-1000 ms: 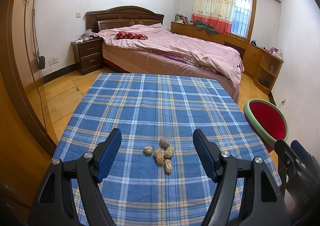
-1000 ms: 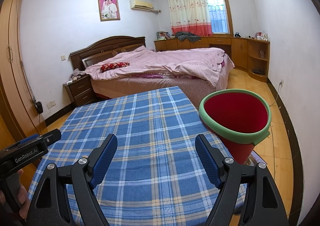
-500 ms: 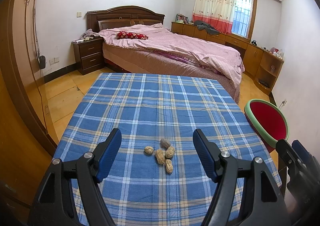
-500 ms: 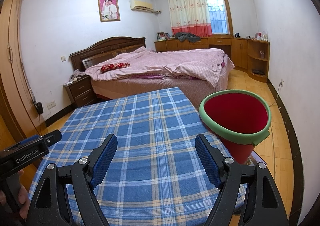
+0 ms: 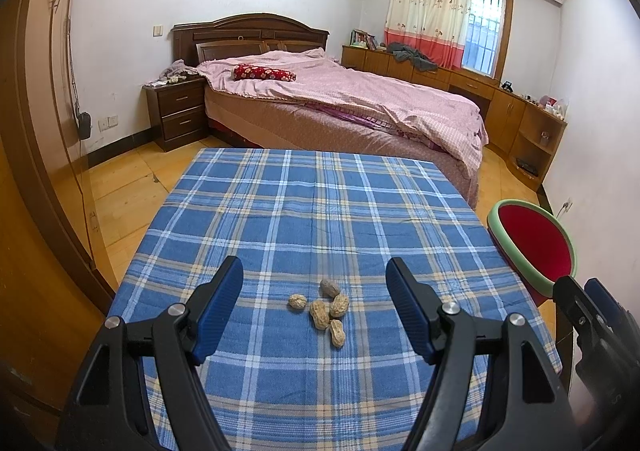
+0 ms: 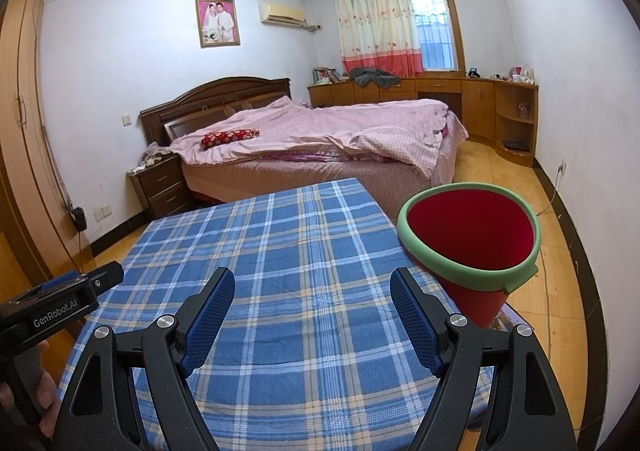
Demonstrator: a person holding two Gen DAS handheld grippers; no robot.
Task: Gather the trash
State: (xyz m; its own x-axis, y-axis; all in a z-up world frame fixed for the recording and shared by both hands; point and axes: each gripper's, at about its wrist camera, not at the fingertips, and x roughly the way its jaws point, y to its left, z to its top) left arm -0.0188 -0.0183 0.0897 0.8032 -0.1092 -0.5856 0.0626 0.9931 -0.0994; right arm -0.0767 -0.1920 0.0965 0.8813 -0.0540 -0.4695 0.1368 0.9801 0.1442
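Observation:
Several peanut shells (image 5: 325, 309) lie in a small cluster on the blue plaid tablecloth (image 5: 320, 211), near its front. My left gripper (image 5: 314, 271) is open and empty, hovering just above and behind the shells, which sit between its fingers in view. A red bin with a green rim (image 6: 470, 235) stands off the table's right edge; it also shows in the left wrist view (image 5: 534, 243). My right gripper (image 6: 312, 283) is open and empty over the table's right part, left of the bin. The shells are out of the right wrist view.
A bed with a pink quilt (image 5: 340, 103) stands beyond the table's far edge. A wooden wardrobe (image 5: 32, 131) runs along the left. A nightstand (image 5: 176, 115) and low cabinets (image 5: 520, 123) line the far walls. Wooden floor surrounds the table.
The left gripper has drifted slightly; the shells sit a touch lower and farther right in its view. The right gripper has hardly moved. Both stay open.

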